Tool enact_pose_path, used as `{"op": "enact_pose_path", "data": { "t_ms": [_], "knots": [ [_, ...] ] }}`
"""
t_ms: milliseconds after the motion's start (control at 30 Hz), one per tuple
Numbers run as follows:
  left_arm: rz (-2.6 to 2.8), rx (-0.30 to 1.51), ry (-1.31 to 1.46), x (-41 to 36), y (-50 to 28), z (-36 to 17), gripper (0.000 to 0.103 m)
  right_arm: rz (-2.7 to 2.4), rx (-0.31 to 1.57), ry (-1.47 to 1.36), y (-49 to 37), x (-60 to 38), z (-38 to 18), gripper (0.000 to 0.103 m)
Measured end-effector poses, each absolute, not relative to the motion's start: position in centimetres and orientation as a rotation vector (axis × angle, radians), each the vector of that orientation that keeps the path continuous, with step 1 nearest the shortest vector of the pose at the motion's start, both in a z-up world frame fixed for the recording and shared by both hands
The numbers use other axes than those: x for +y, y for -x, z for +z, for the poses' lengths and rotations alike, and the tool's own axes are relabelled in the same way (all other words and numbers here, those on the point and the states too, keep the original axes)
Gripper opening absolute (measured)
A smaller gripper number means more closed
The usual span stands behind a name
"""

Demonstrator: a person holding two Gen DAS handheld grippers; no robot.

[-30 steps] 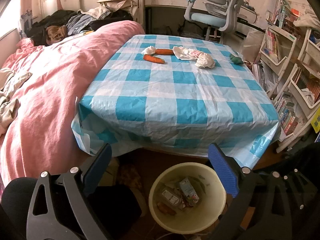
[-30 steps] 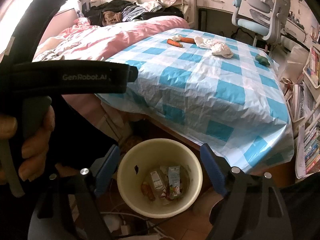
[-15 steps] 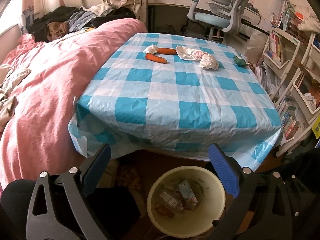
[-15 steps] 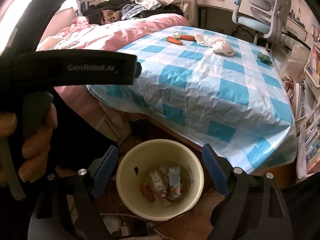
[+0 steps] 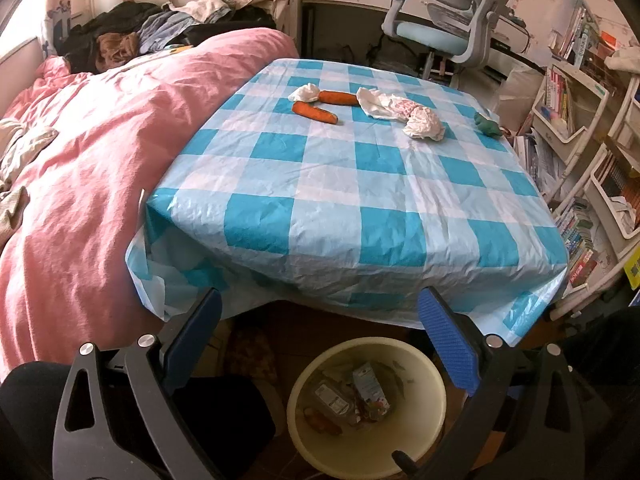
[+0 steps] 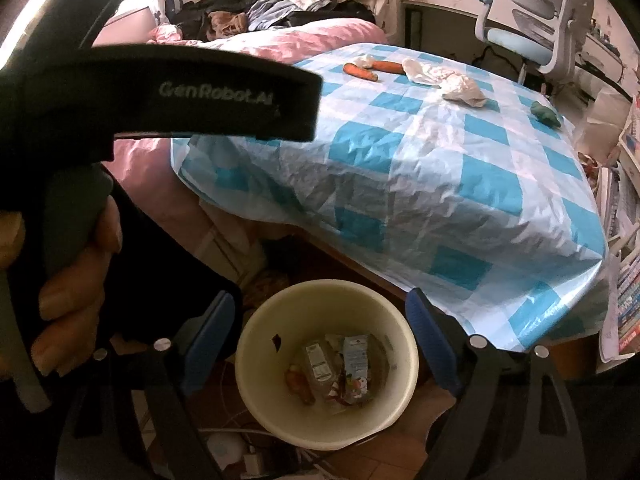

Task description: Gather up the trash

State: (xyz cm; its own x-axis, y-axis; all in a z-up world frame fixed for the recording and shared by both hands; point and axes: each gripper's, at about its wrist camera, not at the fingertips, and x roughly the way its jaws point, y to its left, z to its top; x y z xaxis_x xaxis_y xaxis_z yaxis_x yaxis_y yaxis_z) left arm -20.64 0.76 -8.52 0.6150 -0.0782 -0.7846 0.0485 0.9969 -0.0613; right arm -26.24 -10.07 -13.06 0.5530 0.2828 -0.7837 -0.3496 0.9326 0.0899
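Observation:
A cream trash bin (image 5: 424, 412) stands on the floor under the table's near edge. Cartons and wrappers (image 5: 370, 390) lie at its bottom. My left gripper (image 5: 319, 294) hangs open above and just before the bin, with nothing between its blue pads. My right gripper (image 6: 320, 295) is open too, right over the bin (image 6: 280, 320) and the cartons (image 6: 356, 356), and holds nothing. At the far end of the checked table lie two carrots (image 5: 314, 112), a small white tissue (image 5: 306, 92) and crumpled white paper (image 5: 422, 124). A green lump (image 5: 486, 124) sits near the far right edge.
A pink-covered bed (image 5: 100, 168) with piled clothes borders the table on the left. An office chair (image 5: 444, 36) and desk stand behind it, bookshelves (image 5: 576, 120) to the right. A hand (image 6: 76, 272) holds the left gripper's black body (image 6: 200, 96) at the left of the right wrist view. Cables (image 6: 240, 452) lie beside the bin.
Hardly anything differs. The left gripper's black body sits slightly higher and larger in the right wrist view. Both grippers stay wide and empty over the bin.

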Motion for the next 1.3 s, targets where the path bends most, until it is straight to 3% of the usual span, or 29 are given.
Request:
{"op": "enact_pose_path", "data": {
  "t_ms": [1300],
  "knots": [
    [-0.08,0.936,0.022,-1.0,18.1,-9.1,0.095,0.376,0.923,0.058,23.2,-10.1,-14.0,0.086]
  ]
}}
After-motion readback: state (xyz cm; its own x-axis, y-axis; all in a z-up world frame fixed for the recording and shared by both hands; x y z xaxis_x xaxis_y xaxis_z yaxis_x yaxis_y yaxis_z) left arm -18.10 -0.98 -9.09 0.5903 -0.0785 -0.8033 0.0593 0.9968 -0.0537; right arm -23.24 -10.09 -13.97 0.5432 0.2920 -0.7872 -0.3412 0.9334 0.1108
